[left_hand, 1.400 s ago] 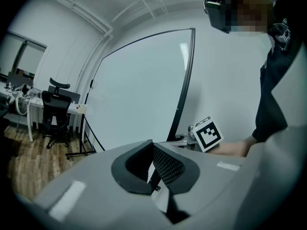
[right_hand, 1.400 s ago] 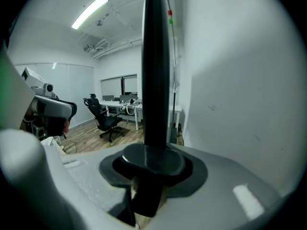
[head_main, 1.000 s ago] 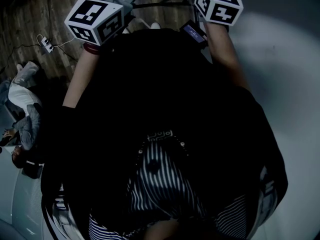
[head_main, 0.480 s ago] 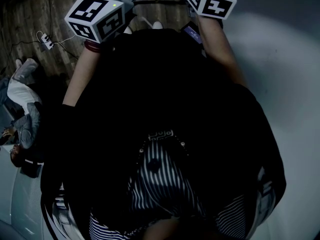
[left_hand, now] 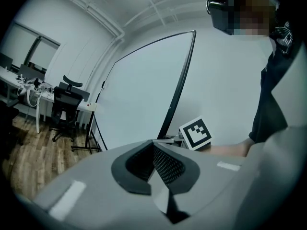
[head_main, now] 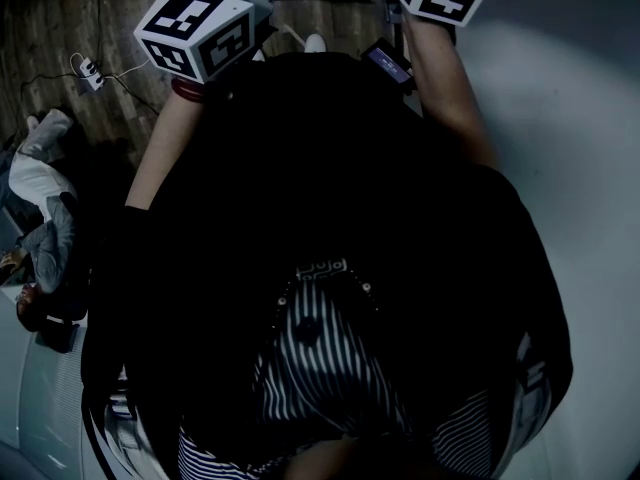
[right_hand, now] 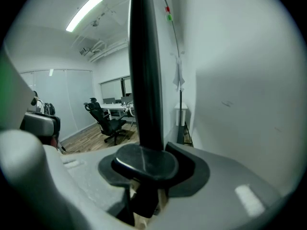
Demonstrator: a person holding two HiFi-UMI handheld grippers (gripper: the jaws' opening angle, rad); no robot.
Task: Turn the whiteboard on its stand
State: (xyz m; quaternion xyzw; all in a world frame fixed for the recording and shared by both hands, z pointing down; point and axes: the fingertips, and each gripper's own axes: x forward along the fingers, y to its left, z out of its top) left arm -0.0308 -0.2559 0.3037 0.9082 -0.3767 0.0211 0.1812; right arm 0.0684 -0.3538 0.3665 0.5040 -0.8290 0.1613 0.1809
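Standing nearly edge-on, the whiteboard [left_hand: 139, 95] fills the left gripper view toward 11 o'clock, its dark frame [left_hand: 174, 99] rising toward 1 o'clock. The left gripper [left_hand: 154, 150] pinches that frame's edge. The right gripper [right_hand: 148, 166] clasps the frame too, jaws just eased slightly wider. An office chair [left_hand: 64, 102] sits at 9 o'clock.

Wood floor [head_main: 55, 23]: power strip [head_main: 91, 72], office chair [left_hand: 66, 107] standing.
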